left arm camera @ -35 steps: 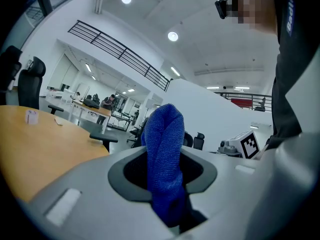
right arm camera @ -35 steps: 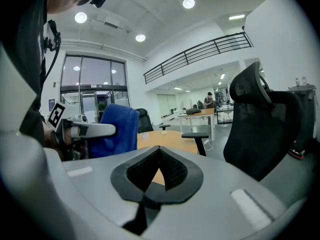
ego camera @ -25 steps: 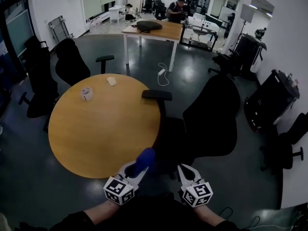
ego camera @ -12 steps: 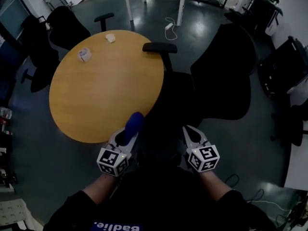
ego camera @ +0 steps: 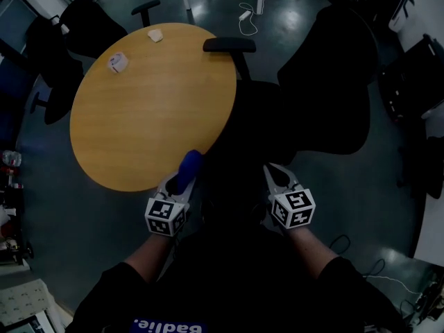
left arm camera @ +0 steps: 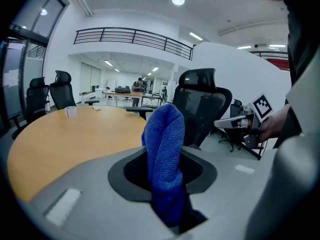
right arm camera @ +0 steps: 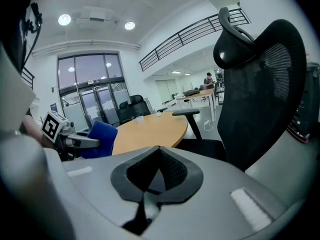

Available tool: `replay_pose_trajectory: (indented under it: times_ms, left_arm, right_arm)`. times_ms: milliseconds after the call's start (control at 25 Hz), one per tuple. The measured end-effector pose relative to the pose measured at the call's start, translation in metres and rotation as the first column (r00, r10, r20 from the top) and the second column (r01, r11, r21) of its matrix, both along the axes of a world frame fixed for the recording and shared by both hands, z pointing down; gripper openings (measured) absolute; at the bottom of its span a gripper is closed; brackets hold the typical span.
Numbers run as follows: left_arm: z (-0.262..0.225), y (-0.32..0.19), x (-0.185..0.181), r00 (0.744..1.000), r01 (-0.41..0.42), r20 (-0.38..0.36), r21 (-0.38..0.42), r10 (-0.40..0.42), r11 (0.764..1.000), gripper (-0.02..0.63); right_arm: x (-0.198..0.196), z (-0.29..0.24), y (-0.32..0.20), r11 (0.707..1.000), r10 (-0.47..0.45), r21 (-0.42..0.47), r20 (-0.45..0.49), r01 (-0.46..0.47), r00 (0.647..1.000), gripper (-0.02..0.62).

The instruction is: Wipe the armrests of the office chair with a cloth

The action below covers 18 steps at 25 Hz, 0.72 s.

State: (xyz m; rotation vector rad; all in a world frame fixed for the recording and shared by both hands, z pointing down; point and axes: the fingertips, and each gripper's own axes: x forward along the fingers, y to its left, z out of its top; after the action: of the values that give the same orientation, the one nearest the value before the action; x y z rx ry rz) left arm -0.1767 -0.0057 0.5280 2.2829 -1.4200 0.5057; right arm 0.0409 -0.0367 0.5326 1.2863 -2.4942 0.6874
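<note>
Only readable bit is blue lettering, roughly "Badlie.", on the person's dark top (ego camera: 208, 290) at 6 o'clock. Nothing else legible.

Low in my head view I've got the left gripper (ego camera: 182, 180) and right gripper (ego camera: 275, 179). Both are pale grey tapered shells with black textured pads (right arm camera: 165, 170) inside, each backed by a white cube (ego camera: 166, 217) with black square markers. Dark sleeves (ego camera: 340, 286) sit behind, and a blue strip (ego camera: 168, 326) with white lettering runs along the bottom edge.
</note>
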Motion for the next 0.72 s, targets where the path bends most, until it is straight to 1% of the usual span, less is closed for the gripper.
replay_pose_trajectory:
  times_ms: [120, 320, 520, 720]
  left_arm:
    - [0.021, 0.000, -0.008, 1.000, 0.003, 0.029, -0.025, -0.003, 1.000, 0.138]
    - [0.049, -0.004, -0.015, 0.997, 0.019, 0.075, -0.077, -0.013, 0.997, 0.138]
    - [0.072, -0.002, -0.015, 0.995, 0.024, 0.095, -0.120, -0.012, 0.992, 0.138]
    - [0.083, 0.007, -0.011, 0.996, 0.031, 0.089, -0.161, -0.017, 0.986, 0.138]
  right_arm:
    - [0.002, 0.014, -0.004, 1.000, 0.009, -0.026, -0.026, -0.009, 1.000, 0.005]
    - [0.012, 0.046, -0.016, 0.994, 0.054, -0.090, -0.081, -0.062, 0.995, 0.005]
    - [0.020, 0.072, -0.023, 0.986, 0.068, -0.143, -0.137, -0.088, 0.988, 0.005]
    - [0.023, 0.099, -0.021, 0.972, 0.064, -0.213, -0.178, -0.102, 0.982, 0.005]
